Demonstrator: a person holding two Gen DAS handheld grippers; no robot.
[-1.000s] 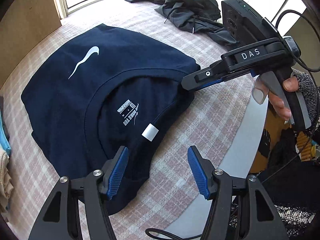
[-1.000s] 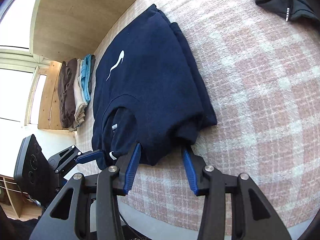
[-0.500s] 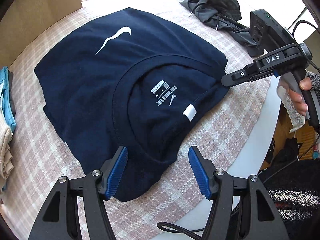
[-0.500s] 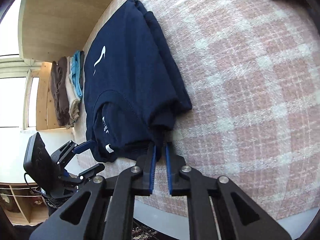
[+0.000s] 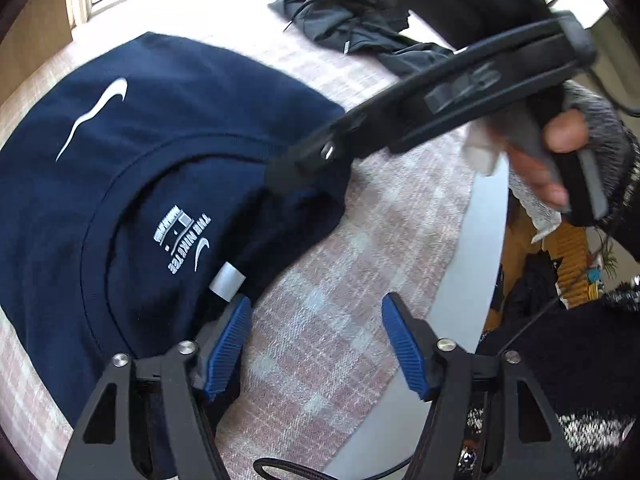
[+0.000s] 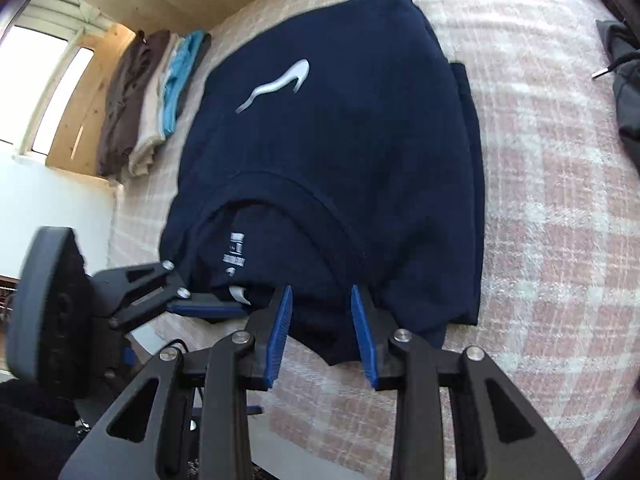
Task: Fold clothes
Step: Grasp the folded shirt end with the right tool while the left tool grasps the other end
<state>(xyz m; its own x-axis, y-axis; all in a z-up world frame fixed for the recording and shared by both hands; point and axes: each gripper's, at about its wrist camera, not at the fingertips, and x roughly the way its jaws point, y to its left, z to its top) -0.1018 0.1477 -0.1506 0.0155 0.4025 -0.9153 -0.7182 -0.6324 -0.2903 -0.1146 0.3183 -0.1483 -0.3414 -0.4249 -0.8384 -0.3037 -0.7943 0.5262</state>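
A navy T-shirt (image 5: 140,160) with a white swoosh lies folded on the plaid cloth, collar toward me. My left gripper (image 5: 316,344) is open; its left finger (image 5: 230,344) rests on the collar edge beside the white neck tag (image 5: 228,280), and its right finger hovers over bare cloth. The right gripper (image 5: 280,172), blurred and held by a hand (image 5: 560,160), reaches onto the shirt's near right corner. In the right wrist view the right gripper (image 6: 322,332) stands partly open, with the T-shirt's (image 6: 340,140) near edge lying between its blue pads.
A stack of folded clothes (image 6: 152,96) sits at the far left by the wooden wall. A heap of dark garments (image 5: 352,20) lies at the back right. The plaid cloth (image 5: 360,280) ends at the white table edge (image 5: 472,280) close on my right.
Half a second ago the right gripper was shut on the shirt's corner; now its jaws have parted and it has swung in toward the collar. The left gripper has shifted right, up to the neck tag.
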